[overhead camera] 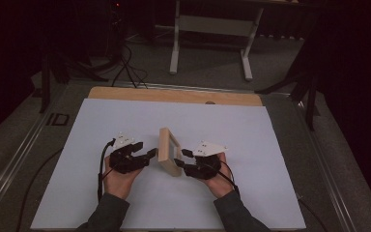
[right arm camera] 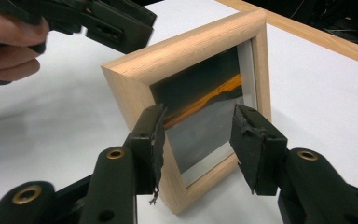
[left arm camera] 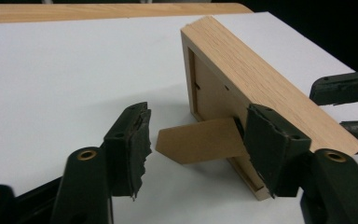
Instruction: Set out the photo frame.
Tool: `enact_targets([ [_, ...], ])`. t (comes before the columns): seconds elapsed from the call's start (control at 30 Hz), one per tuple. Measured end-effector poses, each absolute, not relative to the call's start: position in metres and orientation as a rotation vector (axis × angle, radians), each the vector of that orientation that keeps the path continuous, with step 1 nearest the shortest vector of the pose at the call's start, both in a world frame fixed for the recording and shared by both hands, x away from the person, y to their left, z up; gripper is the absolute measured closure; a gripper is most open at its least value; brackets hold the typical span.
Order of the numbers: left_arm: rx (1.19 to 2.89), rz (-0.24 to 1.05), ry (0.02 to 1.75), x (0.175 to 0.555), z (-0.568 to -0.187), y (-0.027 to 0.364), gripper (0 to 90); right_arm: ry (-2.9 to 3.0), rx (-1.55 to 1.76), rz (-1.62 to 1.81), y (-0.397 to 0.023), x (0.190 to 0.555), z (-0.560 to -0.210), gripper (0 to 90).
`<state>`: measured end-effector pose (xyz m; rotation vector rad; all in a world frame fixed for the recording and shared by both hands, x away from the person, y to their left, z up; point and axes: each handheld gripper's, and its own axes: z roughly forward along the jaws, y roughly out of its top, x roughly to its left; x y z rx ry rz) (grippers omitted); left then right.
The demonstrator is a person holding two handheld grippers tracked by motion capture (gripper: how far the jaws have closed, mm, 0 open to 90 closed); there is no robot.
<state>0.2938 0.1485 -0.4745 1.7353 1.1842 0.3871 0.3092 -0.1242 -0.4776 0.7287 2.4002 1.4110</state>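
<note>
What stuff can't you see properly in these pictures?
- Left gripper view: the near end of the picture frame and the root of its stand flap sit behind a black pad of the left tongs.
- Right gripper view: the right tongs cover part of the glass; reflections blur the picture.

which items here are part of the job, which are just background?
In the job:
- wooden picture frame, standing upright on the white board
- its easel stand, folded out at the back
- left gripper and right gripper, both open beside the frame

Lying about:
- white board
- floor cables
- white table legs behind
</note>
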Motion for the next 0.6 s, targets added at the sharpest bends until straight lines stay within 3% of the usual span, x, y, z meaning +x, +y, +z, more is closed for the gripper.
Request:
enact_targets([
  [0.6,1.696,0.374,1.089,0.281,-0.457,0.126,24.7,2.372,0.744,1.417,-0.130,0.311,-0.474,53.5],
])
